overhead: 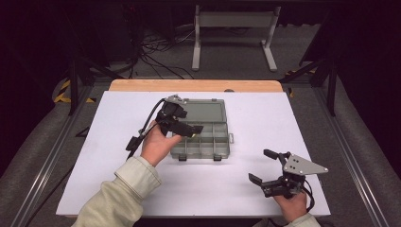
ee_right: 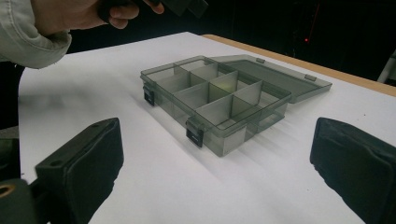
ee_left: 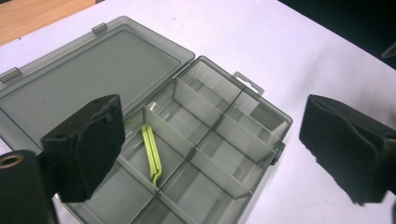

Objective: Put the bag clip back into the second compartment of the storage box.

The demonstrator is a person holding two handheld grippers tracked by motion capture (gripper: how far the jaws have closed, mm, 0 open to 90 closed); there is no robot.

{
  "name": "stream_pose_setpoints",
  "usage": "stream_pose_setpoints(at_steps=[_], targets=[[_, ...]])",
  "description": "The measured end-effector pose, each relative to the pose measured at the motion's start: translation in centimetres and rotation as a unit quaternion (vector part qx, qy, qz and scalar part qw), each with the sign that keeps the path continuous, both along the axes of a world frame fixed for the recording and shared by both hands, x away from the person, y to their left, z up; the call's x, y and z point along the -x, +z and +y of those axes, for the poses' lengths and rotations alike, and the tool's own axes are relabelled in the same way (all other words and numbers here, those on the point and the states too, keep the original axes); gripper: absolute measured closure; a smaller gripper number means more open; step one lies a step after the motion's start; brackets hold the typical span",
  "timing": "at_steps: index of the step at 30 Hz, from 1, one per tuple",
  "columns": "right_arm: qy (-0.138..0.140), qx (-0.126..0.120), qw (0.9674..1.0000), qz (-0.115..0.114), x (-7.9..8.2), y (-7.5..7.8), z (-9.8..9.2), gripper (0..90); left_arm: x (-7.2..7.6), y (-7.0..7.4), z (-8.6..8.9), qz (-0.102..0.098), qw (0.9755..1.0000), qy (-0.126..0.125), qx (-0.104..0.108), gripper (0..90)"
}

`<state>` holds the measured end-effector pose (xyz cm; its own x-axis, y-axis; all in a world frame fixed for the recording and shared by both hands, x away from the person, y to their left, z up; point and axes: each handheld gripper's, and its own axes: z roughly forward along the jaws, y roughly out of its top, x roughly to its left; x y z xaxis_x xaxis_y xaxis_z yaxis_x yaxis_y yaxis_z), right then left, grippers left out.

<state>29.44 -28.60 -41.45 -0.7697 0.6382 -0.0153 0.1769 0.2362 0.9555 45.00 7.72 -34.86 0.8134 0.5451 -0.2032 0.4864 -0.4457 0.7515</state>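
A lab: dark curtains, floor cables, framed white table.

Open compartment box on white table

I noted a smoky grey translucent organiser box holding a yellow-green clip, on a white table edged in pale wood; both gripper views showed black pads.

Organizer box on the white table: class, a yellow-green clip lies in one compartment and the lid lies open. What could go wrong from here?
1. The yellow-green clip leans on a divider; a knock to the organizer box might tip it into the neighbouring compartment.
2. The left tool hovers open just above the box; dropping lower, it could catch a divider.
3. The lid lies flat behind; swinging it shut one-handed might slide the light box.
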Motion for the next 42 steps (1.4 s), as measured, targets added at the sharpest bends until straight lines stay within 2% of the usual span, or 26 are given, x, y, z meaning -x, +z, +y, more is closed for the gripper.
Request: stream_pose_setpoints(at_steps=[4,6,12,15,20,28,30,35,37,39,40,41,42], targets=[[-0.001,-0.001,1.0000,0.000,0.0,0.0,-0.1,3.2,1.1,0.7,0.5,-0.005,0.9999,-0.006,-0.008,1.8],[-0.002,-0.001,1.0000,0.000,0.0,0.0,-0.1,3.1,1.7,1.0,1.0,-0.015,0.9998,-0.006,-0.009,0.7],[-0.005,-0.005,1.0000,-0.003,0.1,0.1,-0.2,2.9,4.2,2.1,3.5,-0.042,0.9990,-0.006,0.013,0.2],[-0.002,-0.010,0.9999,-0.005,0.1,0.1,-0.3,2.7,5.3,2.3,5.0,-0.061,0.9979,0.001,0.021,0.2],[-0.002,-0.012,0.9999,-0.007,0.1,0.2,-0.3,2.4,6.8,2.5,7.6,-0.074,0.9964,0.009,0.040,0.2],[-0.004,-0.018,0.9998,-0.011,0.1,0.2,-0.4,1.9,8.8,1.8,10.6,-0.089,0.9944,0.023,0.053,0.3],[-0.006,-0.018,0.9997,-0.014,0.1,0.3,-0.4,1.9,9.3,1.6,11.3,-0.095,0.9934,0.028,0.059,0.5],[-0.005,-0.023,0.9996,-0.015,0.1,0.3,-0.5,1.9,10.6,0.8,13.1,-0.125,0.9889,0.044,0.068,2.3],[-0.007,-0.024,0.9996,-0.015,0.1,0.3,-0.6,1.9,11.2,0.4,13.9,-0.130,0.9871,0.051,0.078,2.6],[-0.007,-0.026,0.9995,-0.015,0.1,0.3,-0.6,1.9,11.4,0.3,14.3,-0.131,0.9864,0.054,0.083,2.7],[-0.009,-0.027,0.9995,-0.016,0.1,0.3,-0.6,1.9,11.9,-0.2,14.8,-0.133,0.9845,0.061,0.097,2.8],[-0.009,-0.027,0.9995,-0.016,0.2,0.4,-0.6,1.9,12.1,-0.5,15.1,-0.137,0.9837,0.062,0.099,2.8],[-0.009,-0.027,0.9995,-0.016,0.2,0.4,-0.6,1.9,12.1,-0.5,15.1,-0.137,0.9837,0.062,0.099,2.8]])
